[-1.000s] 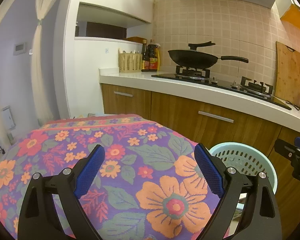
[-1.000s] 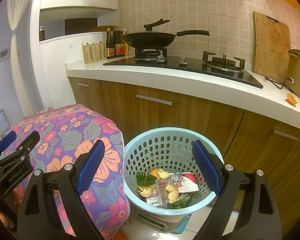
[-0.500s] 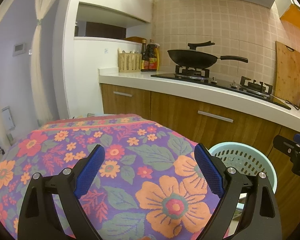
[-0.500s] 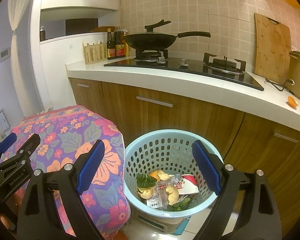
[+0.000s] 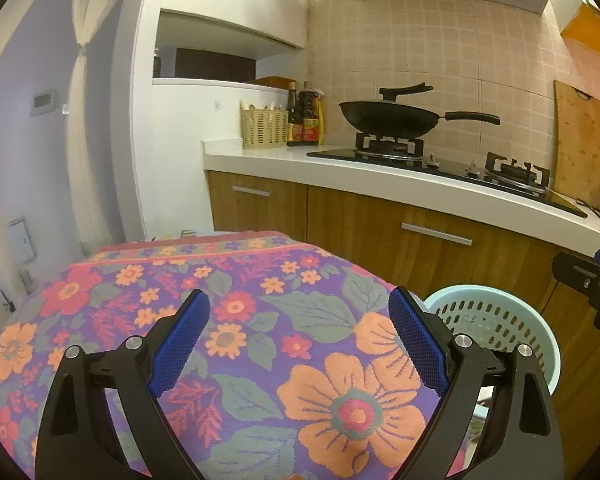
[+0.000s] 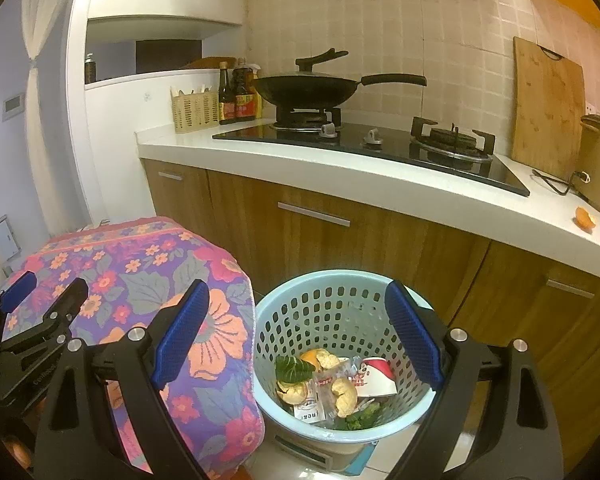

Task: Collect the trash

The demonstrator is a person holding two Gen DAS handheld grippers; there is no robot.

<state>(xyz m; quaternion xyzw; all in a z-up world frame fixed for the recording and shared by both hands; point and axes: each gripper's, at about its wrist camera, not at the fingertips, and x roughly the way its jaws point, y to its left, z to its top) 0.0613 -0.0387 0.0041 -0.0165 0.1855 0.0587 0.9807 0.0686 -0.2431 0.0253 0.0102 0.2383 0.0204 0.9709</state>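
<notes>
Left wrist view: left gripper (image 5: 296,344) hovers with jaws spread, empty, over the floral cloth (image 5: 260,312), the basket (image 5: 540,344) just beside.

Right wrist view: right gripper (image 6: 296,340) holds its jaws wide, nothing between them. An orange peel (image 6: 585,219) lies on the tabletop (image 6: 380,184); likely light, limp, best pinched at its edge.
</notes>
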